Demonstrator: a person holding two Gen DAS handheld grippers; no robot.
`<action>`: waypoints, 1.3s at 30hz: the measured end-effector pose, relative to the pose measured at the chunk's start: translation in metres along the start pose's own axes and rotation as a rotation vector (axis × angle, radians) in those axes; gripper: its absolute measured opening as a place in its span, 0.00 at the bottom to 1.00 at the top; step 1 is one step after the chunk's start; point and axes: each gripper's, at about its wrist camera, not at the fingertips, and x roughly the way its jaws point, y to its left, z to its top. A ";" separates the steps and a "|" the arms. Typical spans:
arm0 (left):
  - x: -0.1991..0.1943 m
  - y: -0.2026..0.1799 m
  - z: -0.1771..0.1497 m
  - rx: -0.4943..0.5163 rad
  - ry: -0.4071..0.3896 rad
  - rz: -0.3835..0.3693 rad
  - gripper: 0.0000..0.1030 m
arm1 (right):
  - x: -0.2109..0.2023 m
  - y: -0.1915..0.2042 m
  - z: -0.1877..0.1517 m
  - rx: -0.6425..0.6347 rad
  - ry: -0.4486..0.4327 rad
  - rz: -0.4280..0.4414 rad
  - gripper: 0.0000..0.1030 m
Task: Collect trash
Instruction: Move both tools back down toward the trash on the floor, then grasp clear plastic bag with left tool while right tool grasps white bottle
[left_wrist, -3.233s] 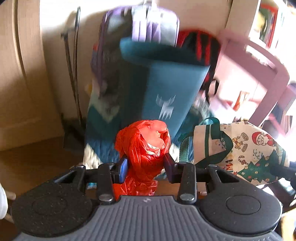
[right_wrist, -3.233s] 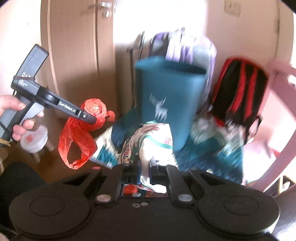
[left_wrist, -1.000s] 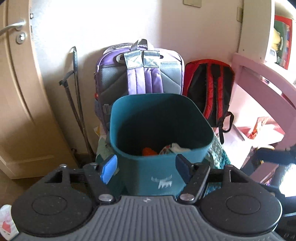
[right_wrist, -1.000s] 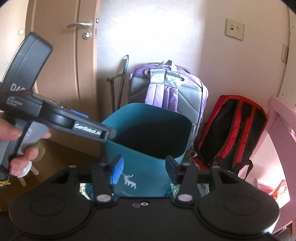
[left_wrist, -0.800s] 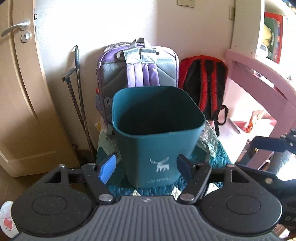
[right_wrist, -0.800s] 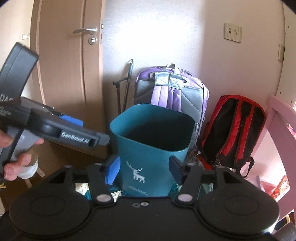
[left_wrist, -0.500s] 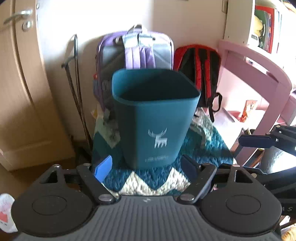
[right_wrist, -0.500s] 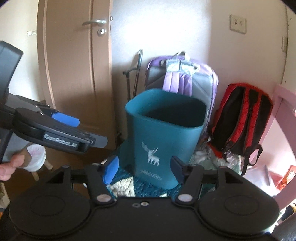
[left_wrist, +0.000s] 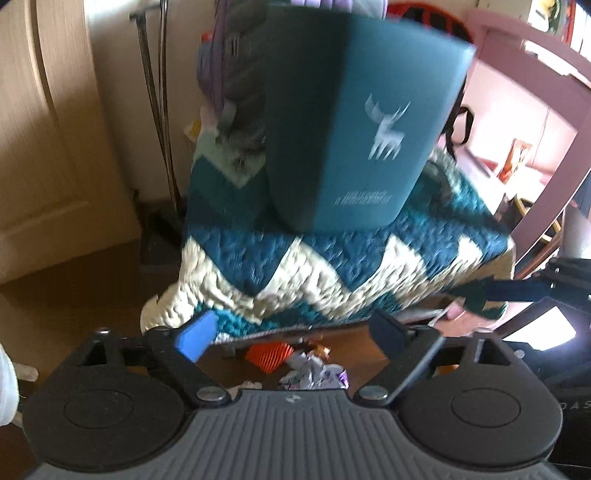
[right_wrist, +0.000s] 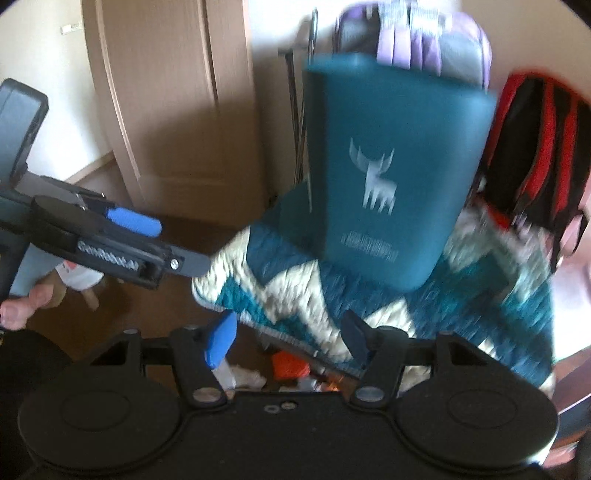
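Observation:
The teal bin (left_wrist: 369, 122) with a white deer mark stands on a blue-and-white zigzag quilt (left_wrist: 332, 258). In front of the quilt, small trash lies on the floor: an orange ribbed piece (left_wrist: 267, 354) and crumpled wrappers (left_wrist: 314, 373). My left gripper (left_wrist: 291, 332) hangs just over this trash, its jaws opening wide, nothing between them. My right gripper (right_wrist: 286, 339) is open and empty above the orange piece (right_wrist: 290, 363) and a white crumpled scrap (right_wrist: 240, 376). The bin (right_wrist: 399, 177) rises behind it. Both views are blurred.
A purple backpack (right_wrist: 424, 40) and a red-and-black backpack (right_wrist: 535, 147) lean on the wall behind the bin. A wooden door (right_wrist: 177, 110) is at the left, pink furniture (left_wrist: 535, 92) at the right. A hand (right_wrist: 18, 306) holds my left gripper (right_wrist: 166, 243).
The red plastic bag and the printed bag have left my grippers. Both grippers have dropped from the bin's mouth to floor trash in front of the quilt. The left jaws have spread wider.

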 end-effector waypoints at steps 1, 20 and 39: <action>0.011 0.005 -0.005 0.011 0.005 -0.003 1.00 | 0.013 -0.001 -0.006 0.008 0.018 0.005 0.60; 0.287 0.105 -0.154 0.156 0.494 0.077 0.99 | 0.276 0.006 -0.114 0.041 0.485 0.013 0.60; 0.362 0.128 -0.299 0.031 0.827 -0.052 0.60 | 0.381 0.036 -0.178 -0.114 0.719 0.010 0.62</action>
